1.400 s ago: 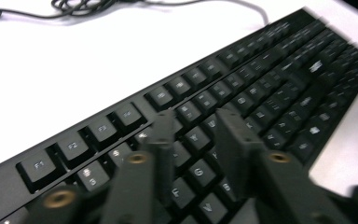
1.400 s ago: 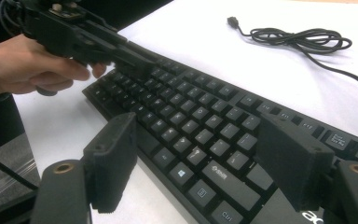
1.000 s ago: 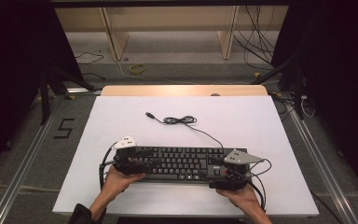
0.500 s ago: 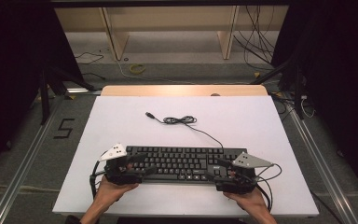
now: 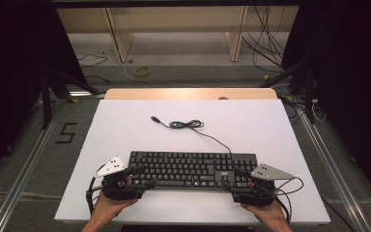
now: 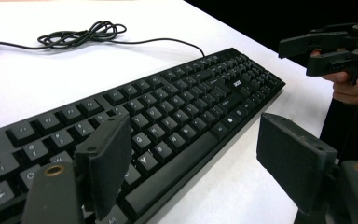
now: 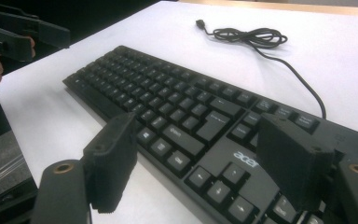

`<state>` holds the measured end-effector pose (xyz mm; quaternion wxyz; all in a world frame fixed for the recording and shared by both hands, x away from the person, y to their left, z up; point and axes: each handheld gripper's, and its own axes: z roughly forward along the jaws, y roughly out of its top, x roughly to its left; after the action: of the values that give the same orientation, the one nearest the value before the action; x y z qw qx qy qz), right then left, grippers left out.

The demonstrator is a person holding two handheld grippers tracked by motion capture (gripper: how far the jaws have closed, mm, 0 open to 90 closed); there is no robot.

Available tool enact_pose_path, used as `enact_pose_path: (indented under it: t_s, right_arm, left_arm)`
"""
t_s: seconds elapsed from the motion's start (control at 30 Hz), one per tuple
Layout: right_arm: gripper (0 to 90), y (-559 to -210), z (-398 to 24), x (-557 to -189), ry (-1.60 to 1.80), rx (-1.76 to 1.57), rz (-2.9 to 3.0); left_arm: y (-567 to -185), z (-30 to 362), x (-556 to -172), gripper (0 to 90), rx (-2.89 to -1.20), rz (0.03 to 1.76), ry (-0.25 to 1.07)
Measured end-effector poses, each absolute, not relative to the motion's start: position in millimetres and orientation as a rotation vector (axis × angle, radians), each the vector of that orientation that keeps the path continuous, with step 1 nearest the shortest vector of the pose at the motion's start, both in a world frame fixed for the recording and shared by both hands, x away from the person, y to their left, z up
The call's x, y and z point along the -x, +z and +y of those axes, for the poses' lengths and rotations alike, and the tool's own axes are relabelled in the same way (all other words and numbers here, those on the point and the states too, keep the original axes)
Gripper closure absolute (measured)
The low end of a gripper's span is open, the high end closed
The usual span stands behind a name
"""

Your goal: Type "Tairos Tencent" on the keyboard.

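A black keyboard (image 5: 193,169) lies across the near part of the white table top (image 5: 125,121). Its cable runs to a loose coil (image 5: 186,124) and a plug (image 5: 153,118) farther back. My left gripper (image 5: 142,176) is at the keyboard's near left corner. Its jaws have just been opening and now stand wide apart (image 6: 193,130), one over the keys, one off the front edge, touching nothing. At the keyboard's right end, my right gripper (image 5: 229,178) is open (image 7: 193,128), its pads (image 7: 289,158) clear of the keys. Each gripper view shows the other gripper in a hand farther off (image 6: 307,49) (image 7: 32,35).
A wooden strip (image 5: 188,93) runs along the table's far edge. Beyond it are shelf legs (image 5: 118,34) and loose cables on the floor (image 5: 270,43). A "5" is marked on the floor (image 5: 67,133) at the left. Metal rails (image 5: 24,169) flank the table.
Both hands have drawn back toward the near edge and slightly outward from the keyboard's ends. The left jaws stand wider. The keyboard lies where it was.
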<state>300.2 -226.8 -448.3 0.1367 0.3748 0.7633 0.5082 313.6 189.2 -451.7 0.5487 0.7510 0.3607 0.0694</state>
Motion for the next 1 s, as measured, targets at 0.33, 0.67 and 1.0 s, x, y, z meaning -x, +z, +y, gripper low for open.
enact_pose_path:
  t_s: [0.33,0.67,1.0]
  right_arm:
    - [29.9,-451.3,-231.3,-296.4,1.464,-1.088,2.201]
    - [29.9,-451.4,-230.8,-296.5,1.467,-1.086,2.2]
    - [29.8,-452.0,-230.4,-296.8,1.465,-1.084,2.204]
  left_arm:
    - [-454.4,191.3,-311.1,25.5,-1.778,0.863,0.171]
    - [-454.4,193.1,-312.8,25.4,-1.771,0.868,0.178]
    - [-455.3,192.7,-313.9,25.3,-1.776,0.87,0.18]
